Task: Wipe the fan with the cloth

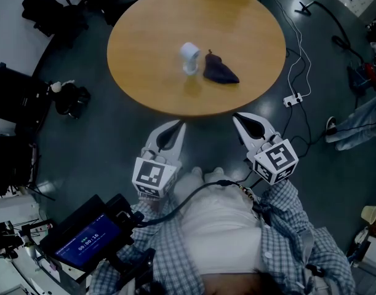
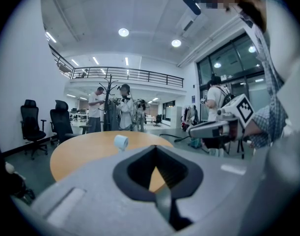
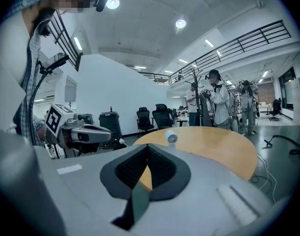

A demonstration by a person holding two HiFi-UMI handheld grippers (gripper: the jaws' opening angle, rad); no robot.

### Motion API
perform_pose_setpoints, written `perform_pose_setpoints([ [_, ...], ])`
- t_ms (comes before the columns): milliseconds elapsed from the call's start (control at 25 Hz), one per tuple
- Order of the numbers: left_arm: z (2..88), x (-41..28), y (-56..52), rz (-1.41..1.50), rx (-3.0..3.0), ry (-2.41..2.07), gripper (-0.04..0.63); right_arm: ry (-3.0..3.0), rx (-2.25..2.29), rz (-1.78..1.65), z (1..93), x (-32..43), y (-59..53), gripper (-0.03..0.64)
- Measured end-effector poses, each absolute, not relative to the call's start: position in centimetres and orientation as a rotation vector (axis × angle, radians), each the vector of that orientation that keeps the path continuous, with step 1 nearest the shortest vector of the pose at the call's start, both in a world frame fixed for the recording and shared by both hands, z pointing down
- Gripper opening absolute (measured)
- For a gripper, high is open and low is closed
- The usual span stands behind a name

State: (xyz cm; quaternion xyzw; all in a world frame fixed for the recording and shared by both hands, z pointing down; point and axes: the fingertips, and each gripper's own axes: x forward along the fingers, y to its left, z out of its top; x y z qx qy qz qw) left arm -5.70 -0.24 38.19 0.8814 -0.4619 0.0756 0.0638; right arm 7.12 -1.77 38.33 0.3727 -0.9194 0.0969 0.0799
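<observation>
A small white fan [image 1: 189, 56] stands upright near the middle of the round wooden table [image 1: 144, 35], with a crumpled dark cloth [image 1: 220, 70] lying just to its right. The fan [image 2: 121, 141] also shows in the left gripper view and, as the fan [image 3: 171, 138], in the right gripper view. Both grippers hang off the table's near edge, well short of the fan and cloth. My left gripper [image 1: 179, 125] is shut and holds nothing. My right gripper [image 1: 237, 118] is shut too, also holding nothing.
Black office chairs [image 1: 52, 8] stand at the far left of the table. White cables and a power strip [image 1: 293, 99] lie on the floor to the right. Several people [image 2: 124, 113] stand by a coat rack beyond the table. A device with a lit screen [image 1: 83, 241] sits at my lower left.
</observation>
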Motion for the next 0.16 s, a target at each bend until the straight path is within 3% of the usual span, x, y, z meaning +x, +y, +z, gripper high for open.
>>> perform_pose_setpoints([
  [160, 38.55, -6.09, -0.32, 0.221, 2.674, -1.402, 0.0, -2.751, 1.11, 0.287, 38.36, 6.93, -1.85, 0.003],
])
